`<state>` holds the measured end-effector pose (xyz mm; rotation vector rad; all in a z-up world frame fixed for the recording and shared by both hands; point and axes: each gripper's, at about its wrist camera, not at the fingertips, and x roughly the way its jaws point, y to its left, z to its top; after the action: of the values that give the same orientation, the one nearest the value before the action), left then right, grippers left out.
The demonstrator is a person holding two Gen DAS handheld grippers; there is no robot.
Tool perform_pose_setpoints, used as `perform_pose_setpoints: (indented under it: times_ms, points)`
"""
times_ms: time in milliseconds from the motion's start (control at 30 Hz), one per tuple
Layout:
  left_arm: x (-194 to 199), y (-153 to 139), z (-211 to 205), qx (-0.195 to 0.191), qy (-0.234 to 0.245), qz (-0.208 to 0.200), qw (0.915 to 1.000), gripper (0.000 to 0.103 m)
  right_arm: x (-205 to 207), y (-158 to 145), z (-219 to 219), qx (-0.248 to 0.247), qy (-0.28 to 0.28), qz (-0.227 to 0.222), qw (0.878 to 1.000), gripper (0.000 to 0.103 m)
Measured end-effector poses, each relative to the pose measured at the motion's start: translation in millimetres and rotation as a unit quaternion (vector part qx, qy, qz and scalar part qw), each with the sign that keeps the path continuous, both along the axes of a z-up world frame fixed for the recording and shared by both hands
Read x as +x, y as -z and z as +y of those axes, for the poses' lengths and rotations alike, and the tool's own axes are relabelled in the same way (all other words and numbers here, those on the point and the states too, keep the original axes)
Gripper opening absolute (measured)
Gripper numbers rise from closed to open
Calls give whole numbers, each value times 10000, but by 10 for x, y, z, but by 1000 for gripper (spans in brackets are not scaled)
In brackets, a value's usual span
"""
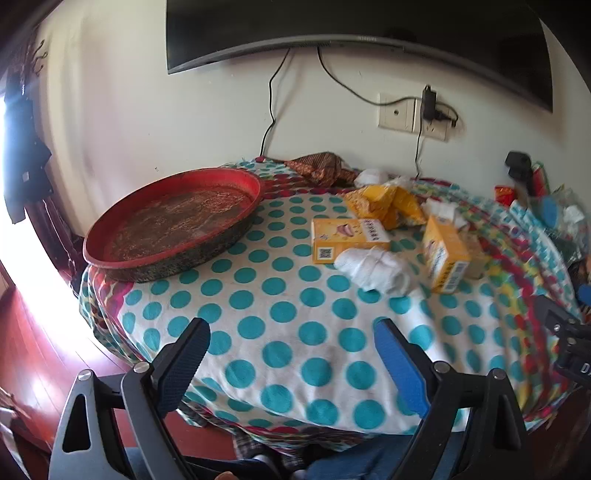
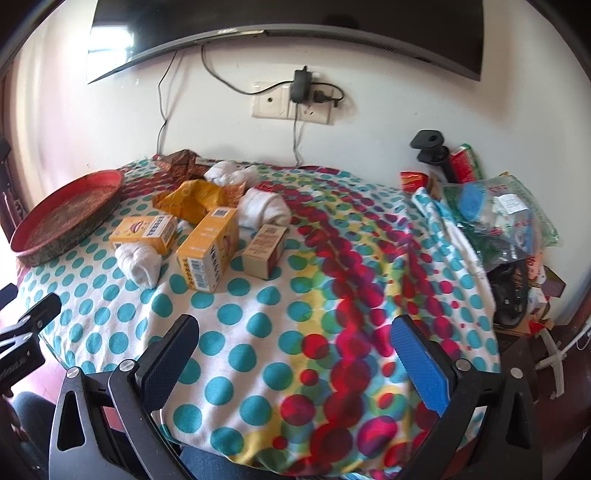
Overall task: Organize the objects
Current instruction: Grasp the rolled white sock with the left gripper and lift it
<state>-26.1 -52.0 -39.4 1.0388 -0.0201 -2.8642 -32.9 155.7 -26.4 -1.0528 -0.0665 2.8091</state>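
On the dotted tablecloth (image 1: 280, 295) lie two yellow boxes, one flat (image 1: 347, 238) (image 2: 146, 232) and one nearer (image 1: 445, 258) (image 2: 208, 254). A small beige box (image 2: 264, 251) stands beside them. A rolled white sock (image 1: 373, 269) (image 2: 140, 264) lies in front of the flat box, and more white sock rolls (image 2: 264, 208) lie behind, next to a crumpled yellow bag (image 1: 388, 206) (image 2: 195, 201). A round red tray (image 1: 173, 225) (image 2: 66, 214) sits at the left. My left gripper (image 1: 291, 332) and right gripper (image 2: 295, 330) hover open over the near table edge, nothing between their fingers.
A pile of bags and packets (image 2: 498, 218) crowds the table's right side, with a black stand (image 2: 430, 146) at the wall. A patterned cloth (image 1: 321, 166) lies at the back. Cables hang from a wall socket (image 2: 291, 103) under a mounted screen (image 1: 354, 29).
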Motion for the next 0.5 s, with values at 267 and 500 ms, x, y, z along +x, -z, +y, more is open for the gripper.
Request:
perform_pose_setpoints:
  times_ms: [267, 500]
  points:
    - [-399, 144, 118, 309, 225, -238, 9990, 93, -149, 263, -36, -145, -130, -137, 9997, 103]
    - [-722, 181, 280, 680, 86, -551, 9961, 93, -56, 345, 42, -167, -189, 159, 9996, 103]
